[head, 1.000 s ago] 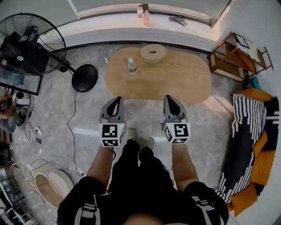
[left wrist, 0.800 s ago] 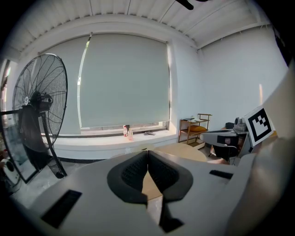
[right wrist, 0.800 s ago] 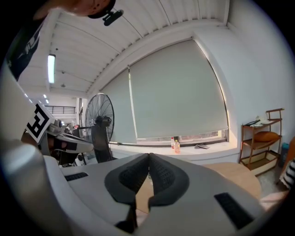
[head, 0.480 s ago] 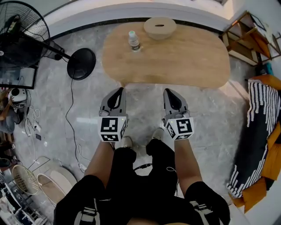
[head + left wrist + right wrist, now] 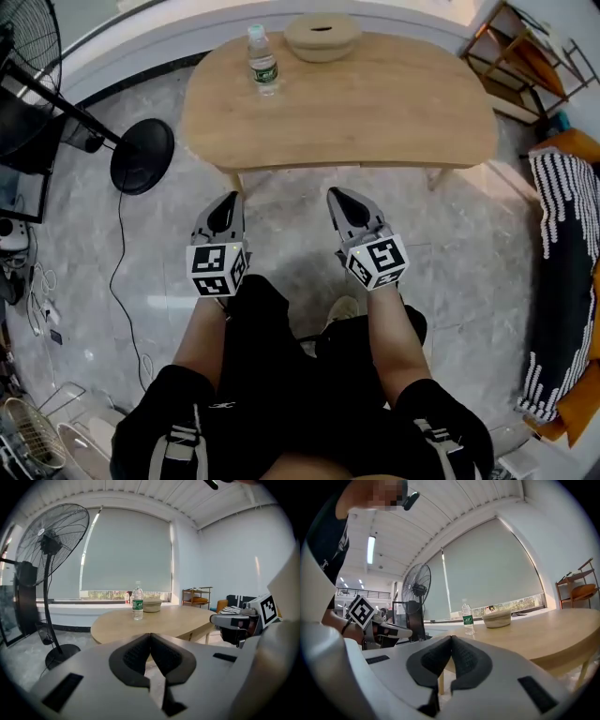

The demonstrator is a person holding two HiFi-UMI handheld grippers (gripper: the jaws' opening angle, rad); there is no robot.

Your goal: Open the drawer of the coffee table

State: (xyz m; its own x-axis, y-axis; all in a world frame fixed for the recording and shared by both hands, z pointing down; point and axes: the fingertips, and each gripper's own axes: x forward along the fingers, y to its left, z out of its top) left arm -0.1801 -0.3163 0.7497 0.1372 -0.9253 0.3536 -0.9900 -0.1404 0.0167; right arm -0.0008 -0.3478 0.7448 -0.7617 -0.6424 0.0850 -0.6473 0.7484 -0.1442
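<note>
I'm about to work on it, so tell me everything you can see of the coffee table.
The table has a light wood-look top, oblong with rounded ends, on slim legs of the same colour, standing level on the grey floor. A bottle and a round beige bowl stand near its far edge. No drawer front or handle shows.

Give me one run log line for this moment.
stage: pre-contact | left gripper: shut, empty | right gripper: shut, empty | coffee table: ahead of both, untouched | drawer: not in view
</note>
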